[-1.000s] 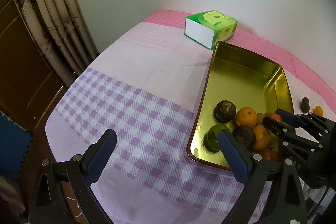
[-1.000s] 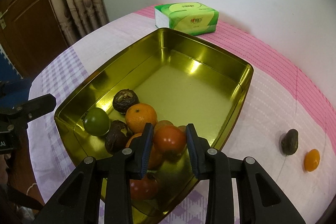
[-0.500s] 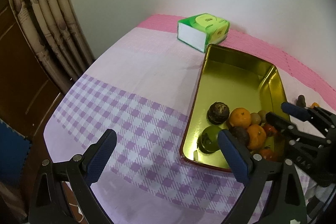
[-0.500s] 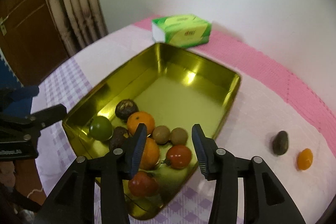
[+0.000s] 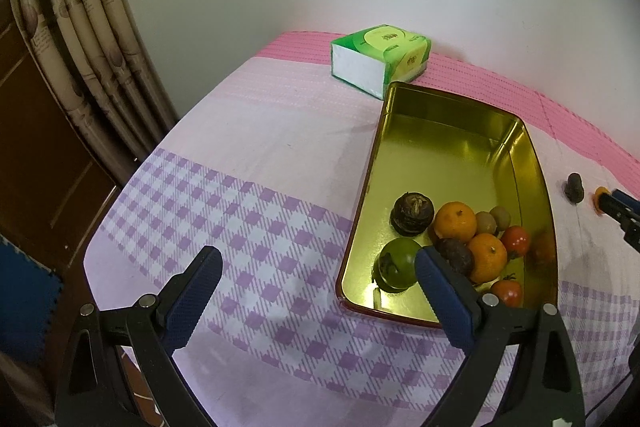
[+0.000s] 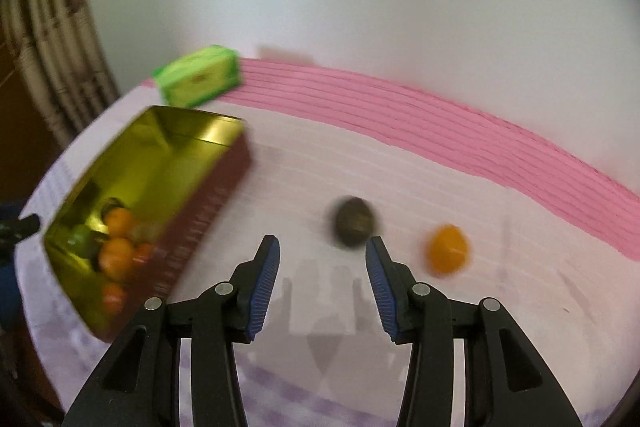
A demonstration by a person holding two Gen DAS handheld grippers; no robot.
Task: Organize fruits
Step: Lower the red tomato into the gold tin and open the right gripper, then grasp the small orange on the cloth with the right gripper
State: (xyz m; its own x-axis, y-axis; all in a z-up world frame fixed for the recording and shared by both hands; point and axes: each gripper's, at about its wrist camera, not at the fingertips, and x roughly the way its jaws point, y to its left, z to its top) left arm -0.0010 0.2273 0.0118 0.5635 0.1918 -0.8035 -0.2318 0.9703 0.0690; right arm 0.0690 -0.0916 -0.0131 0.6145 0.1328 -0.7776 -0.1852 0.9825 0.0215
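Observation:
A gold tin tray (image 5: 452,151) (image 6: 160,147) holds several fruits: oranges (image 5: 455,221), red tomatoes (image 5: 515,237), a green fruit (image 5: 396,263) and dark brown ones (image 5: 412,213). On the cloth to its right lie a dark avocado-like fruit (image 6: 354,221) (image 5: 574,185) and a small orange fruit (image 6: 447,248) (image 5: 600,194). My right gripper (image 6: 322,249) is open and empty, just short of the dark fruit. My left gripper (image 5: 316,263) is open and empty, above the checked cloth at the tray's near left corner.
A green tissue box (image 5: 380,59) (image 6: 200,75) stands behind the tray by the white wall. The table has a pink, white and purple-checked cloth (image 5: 240,211). Curtains (image 5: 92,39) and a brown door hang at the left, past the table edge.
My right gripper let the red tomato go into the tray, opened, and swung right toward the dark fruit on the cloth. My left gripper drew back a little.

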